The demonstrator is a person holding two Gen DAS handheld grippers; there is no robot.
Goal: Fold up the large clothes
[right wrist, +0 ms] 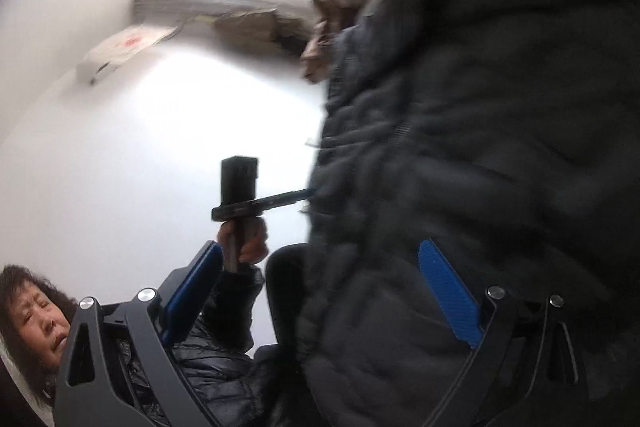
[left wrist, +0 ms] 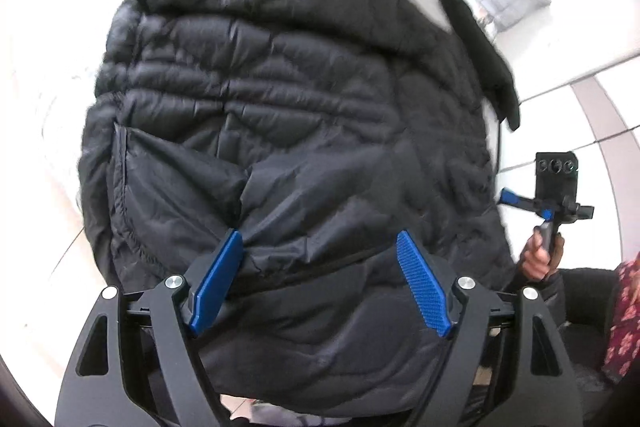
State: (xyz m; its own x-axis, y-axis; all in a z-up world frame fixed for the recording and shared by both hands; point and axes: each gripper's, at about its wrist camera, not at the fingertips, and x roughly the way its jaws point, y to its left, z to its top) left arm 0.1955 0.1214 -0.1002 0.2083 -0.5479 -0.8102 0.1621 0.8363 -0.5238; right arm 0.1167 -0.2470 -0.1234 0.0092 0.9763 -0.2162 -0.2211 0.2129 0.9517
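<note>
Left wrist view shows the big black puffy quilted jacket [left wrist: 280, 99] spread on a white surface [left wrist: 48, 67]. The left gripper [left wrist: 320, 279] is spread wide, with a thick jacket fold between its blue pads. The right gripper [right wrist: 320, 291] is spread wide too. Squeeze only after the fold sits deep inside.

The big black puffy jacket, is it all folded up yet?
Not yet. The black puffy jacket is rumpled and bunched, with a loose flap between the left hand-held gripper's wide-apart blue fingers.
</note>
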